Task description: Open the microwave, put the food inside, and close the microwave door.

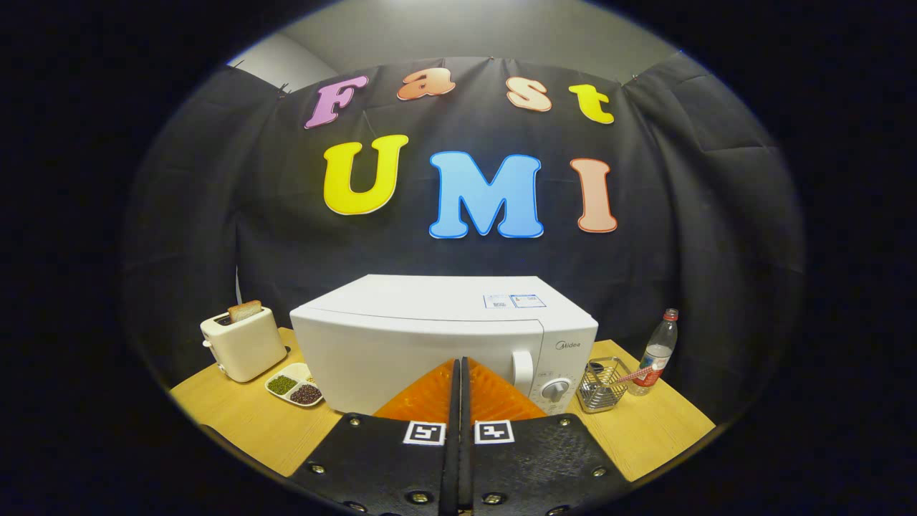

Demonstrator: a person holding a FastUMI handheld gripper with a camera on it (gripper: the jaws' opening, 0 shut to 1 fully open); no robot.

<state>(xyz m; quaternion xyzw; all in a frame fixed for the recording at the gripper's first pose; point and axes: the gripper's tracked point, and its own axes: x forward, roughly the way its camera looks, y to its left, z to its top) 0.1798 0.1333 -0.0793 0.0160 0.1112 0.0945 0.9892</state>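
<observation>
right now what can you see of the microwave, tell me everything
The microwave is a white box, glossy like painted metal and plastic, standing upright on the wooden table with its door shut. A vertical handle and round knob sit on its control side; stickers lie on top. The gripper, fingers closed together, is just before the door.

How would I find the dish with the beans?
Start at the big white microwave on the wooden table, ahead of the shut hand-held gripper. Between it and the toaster lies a white divided dish, the only thing holding green and dark beans.
</observation>
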